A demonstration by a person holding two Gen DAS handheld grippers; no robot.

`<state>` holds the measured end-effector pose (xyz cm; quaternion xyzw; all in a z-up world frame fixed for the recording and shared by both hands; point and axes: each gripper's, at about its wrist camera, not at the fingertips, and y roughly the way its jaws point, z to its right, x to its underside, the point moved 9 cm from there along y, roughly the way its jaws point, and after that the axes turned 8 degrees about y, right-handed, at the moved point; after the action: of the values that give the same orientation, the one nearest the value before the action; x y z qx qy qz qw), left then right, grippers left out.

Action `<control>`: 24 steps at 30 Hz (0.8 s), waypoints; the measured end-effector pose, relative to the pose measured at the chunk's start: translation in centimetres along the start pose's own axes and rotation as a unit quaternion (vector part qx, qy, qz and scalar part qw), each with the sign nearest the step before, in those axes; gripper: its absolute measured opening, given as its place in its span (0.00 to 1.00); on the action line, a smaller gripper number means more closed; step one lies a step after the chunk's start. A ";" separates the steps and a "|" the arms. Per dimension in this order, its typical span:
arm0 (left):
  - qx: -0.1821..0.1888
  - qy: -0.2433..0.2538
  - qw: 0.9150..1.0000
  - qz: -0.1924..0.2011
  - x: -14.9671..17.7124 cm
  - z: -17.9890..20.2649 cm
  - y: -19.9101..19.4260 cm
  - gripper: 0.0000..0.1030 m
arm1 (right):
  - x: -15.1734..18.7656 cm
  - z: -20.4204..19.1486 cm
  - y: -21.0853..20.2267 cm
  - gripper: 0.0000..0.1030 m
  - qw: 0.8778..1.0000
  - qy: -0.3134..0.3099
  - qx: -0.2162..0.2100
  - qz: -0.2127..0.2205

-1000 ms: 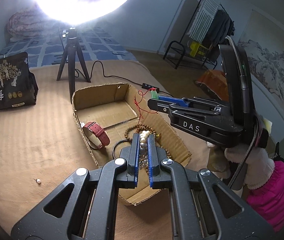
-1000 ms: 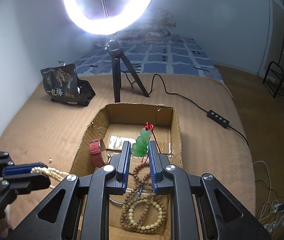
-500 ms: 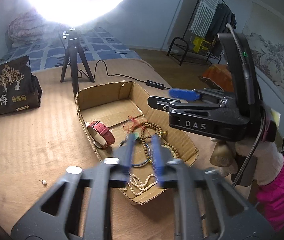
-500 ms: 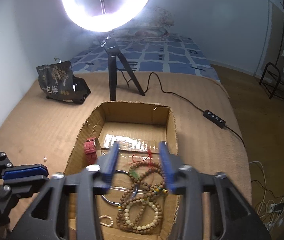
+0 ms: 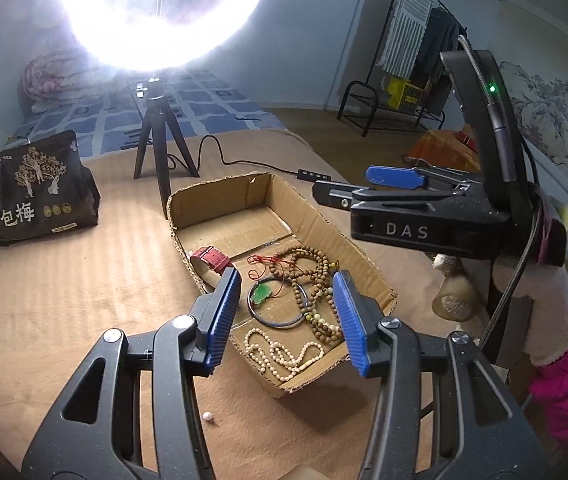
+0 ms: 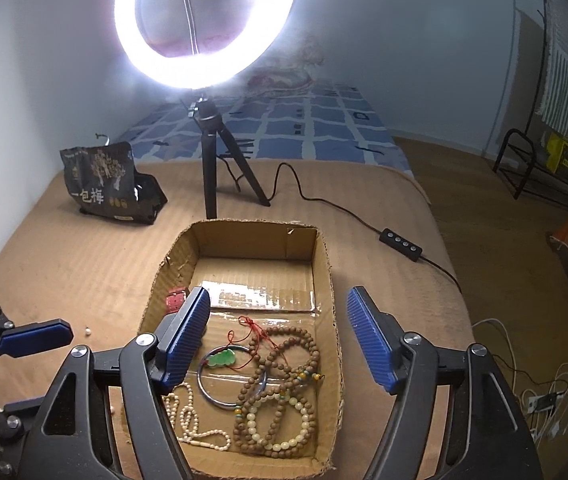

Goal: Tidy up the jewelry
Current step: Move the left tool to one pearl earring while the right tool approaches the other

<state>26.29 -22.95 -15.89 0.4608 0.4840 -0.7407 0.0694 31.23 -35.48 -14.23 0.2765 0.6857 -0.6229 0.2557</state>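
— What have your fingers got?

— Nothing. My left gripper [image 5: 287, 320] and right gripper [image 6: 280, 340] both stand wide apart above the cardboard box [image 6: 325, 272].

— And the jewelry?

— Inside the box: the green pendant [image 6: 222, 359] on the metal bangle [image 6: 212, 396], wooden beads [image 6: 284, 344] beside it, pearl necklace [image 5: 280, 354] nearest me, red watch [image 5: 212, 260] by the left wall. One loose pearl [image 5: 206, 417] lies on the brown blanket [image 5: 64, 280].
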 end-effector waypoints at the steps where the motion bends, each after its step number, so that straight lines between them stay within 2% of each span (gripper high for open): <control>1: 0.000 0.000 1.000 0.001 0.0 0.0 -0.2 0.48 | -0.1 -0.1 -0.3 0.69 1.000 0.002 0.000 0.002; 13: -0.017 0.007 1.000 0.024 0.2 -2.3 -4.7 0.48 | -0.8 -2.9 -4.9 0.69 1.000 -0.009 -0.002 0.024; 24: -0.054 -0.034 0.998 0.028 2.4 -9.1 -7.7 0.48 | 1.1 -5.8 -7.8 0.69 0.998 0.022 -0.038 0.036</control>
<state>26.29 -11.04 -13.65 0.4441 0.5077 -0.7265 0.1311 24.92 -30.23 -8.89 0.3044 0.7037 -0.5810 0.2731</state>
